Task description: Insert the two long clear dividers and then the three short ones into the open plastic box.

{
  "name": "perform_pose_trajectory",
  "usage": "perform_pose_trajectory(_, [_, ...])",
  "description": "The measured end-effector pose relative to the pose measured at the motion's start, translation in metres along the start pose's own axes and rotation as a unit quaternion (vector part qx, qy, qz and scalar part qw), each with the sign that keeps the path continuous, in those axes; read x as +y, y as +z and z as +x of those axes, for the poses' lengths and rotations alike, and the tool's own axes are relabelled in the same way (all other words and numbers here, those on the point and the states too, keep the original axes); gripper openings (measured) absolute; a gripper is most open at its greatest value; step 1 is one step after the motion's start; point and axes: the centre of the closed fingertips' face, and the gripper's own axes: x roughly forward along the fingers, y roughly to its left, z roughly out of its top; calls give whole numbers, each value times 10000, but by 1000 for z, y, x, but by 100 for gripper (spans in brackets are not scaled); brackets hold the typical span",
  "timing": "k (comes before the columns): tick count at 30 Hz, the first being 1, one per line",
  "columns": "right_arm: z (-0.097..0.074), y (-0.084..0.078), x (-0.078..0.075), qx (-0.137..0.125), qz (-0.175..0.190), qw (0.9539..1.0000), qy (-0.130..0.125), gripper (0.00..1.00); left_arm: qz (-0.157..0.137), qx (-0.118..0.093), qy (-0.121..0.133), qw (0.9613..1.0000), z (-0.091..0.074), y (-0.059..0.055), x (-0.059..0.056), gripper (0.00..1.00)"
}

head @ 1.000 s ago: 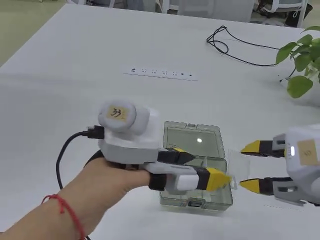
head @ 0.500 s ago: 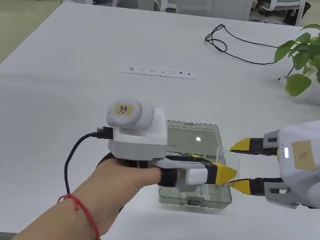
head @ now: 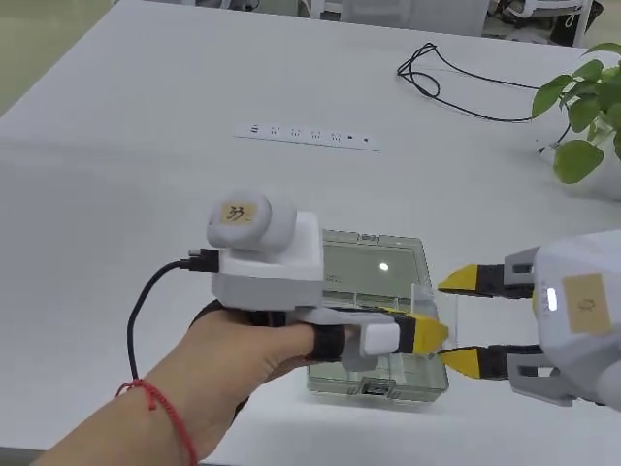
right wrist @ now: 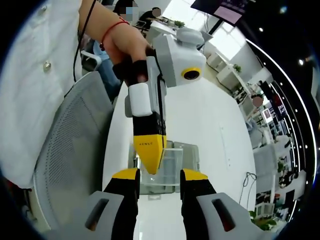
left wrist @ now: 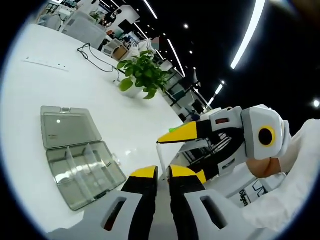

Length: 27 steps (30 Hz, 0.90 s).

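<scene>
On the white surface (head: 146,116) lies the open plastic box (head: 388,381), its lid (head: 374,264) flat behind it and two clear dividers (left wrist: 75,167) standing in the tray. The left gripper (head: 429,333) hangs above the box's right end, jaws clamped on a thin clear divider (left wrist: 164,152). The right gripper (right wrist: 158,175) faces it, jaws wide apart on both sides of that tip.

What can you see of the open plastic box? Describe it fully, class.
The plastic box is a smoky, see-through rectangular case lying open on the white table. Its flat lid is folded back behind the base. The shallow base has a small latch on its front wall, and two clear upright dividers seem to stand inside. The left gripper, pinching another clear divider, hangs over the base's right end; contact cannot be judged.
</scene>
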Motion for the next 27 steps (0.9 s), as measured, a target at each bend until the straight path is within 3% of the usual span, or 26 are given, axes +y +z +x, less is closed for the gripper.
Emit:
perform_pose_trajectory(4, [0, 1, 0, 5, -13, 10000, -4, 33, -40, 1, -52, 10000, 0, -1, -1, 0])
perform_pose_trajectory(20, [0, 2, -2, -9, -80, 10000, -52, 34, -333, -145, -74, 9993, -1, 1, 2, 0])
perform_pose_trajectory(24, [-7, 9, -9, -218, 155, 9996, -53, 35, -159, -166, -55, 9997, -4, 1, 4, 0])
perform_pose_trajectory(27, [-13, 14, -12, -505, 471, 9975, 138, 34, 364, -124, -108, 9992, -6, 0, 1, 0])
